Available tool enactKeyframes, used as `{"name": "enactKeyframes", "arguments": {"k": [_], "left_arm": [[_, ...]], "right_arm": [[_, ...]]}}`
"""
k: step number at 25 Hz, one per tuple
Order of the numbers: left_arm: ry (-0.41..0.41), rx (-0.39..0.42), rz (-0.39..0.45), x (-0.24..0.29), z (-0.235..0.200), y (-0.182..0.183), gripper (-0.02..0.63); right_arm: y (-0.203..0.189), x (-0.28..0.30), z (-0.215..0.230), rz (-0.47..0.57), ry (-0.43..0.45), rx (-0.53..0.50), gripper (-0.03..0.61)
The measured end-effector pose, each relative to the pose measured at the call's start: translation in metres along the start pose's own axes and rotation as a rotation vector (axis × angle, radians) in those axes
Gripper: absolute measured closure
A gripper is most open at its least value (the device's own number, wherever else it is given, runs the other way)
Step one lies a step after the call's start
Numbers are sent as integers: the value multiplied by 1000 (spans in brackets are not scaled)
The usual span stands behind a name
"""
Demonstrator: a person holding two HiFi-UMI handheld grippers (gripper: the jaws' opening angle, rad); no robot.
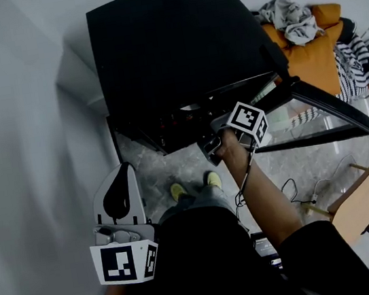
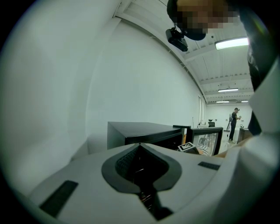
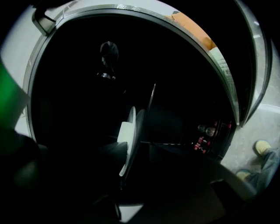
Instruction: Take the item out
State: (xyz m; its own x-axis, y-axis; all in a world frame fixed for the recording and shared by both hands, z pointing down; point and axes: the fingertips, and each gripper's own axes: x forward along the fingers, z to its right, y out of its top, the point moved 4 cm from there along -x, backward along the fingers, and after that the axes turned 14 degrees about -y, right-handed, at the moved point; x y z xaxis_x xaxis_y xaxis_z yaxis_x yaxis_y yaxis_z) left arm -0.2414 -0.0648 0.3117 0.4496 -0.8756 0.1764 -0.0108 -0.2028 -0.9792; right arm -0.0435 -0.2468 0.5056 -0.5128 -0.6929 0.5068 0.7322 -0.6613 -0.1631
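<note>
A black cabinet (image 1: 170,49) stands with its glass door (image 1: 317,116) swung open to the right. My right gripper (image 1: 210,148) reaches into the cabinet's dark inside. In the right gripper view, white plates (image 3: 128,135) stand on edge between the dark jaws of that gripper (image 3: 133,146). The jaws stand wide and I see no pad pressing on a plate. My left gripper (image 1: 124,169) hangs low at the left, away from the cabinet. Its white jaws (image 2: 140,146) are shut with nothing between them.
Small red-capped bottles (image 3: 205,135) sit on a shelf at the right inside the cabinet. A white wall runs along the left. An orange sofa with clothes (image 1: 314,48) stands behind the door. A cable (image 1: 294,192) and a wooden board (image 1: 358,203) lie on the floor at right.
</note>
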Motion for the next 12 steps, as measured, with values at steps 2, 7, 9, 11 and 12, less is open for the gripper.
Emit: {"name": "enactKeyframes", "arguments": {"k": [2, 7, 9, 11, 12], "left_arm": [[-7, 2, 2, 1, 2, 1, 606], [-18, 7, 6, 3, 4, 2, 606], [-20, 7, 6, 2, 5, 2, 605], [-22, 9, 6, 1, 6, 2, 605], [-21, 9, 6, 1, 7, 2, 606]], "right_arm": [[0, -1, 0, 6, -1, 3, 419], [0, -3, -2, 7, -5, -2, 443], [0, -4, -3, 7, -2, 3, 465], [0, -4, -5, 6, -5, 4, 489], [0, -5, -6, 5, -8, 10, 494]]}}
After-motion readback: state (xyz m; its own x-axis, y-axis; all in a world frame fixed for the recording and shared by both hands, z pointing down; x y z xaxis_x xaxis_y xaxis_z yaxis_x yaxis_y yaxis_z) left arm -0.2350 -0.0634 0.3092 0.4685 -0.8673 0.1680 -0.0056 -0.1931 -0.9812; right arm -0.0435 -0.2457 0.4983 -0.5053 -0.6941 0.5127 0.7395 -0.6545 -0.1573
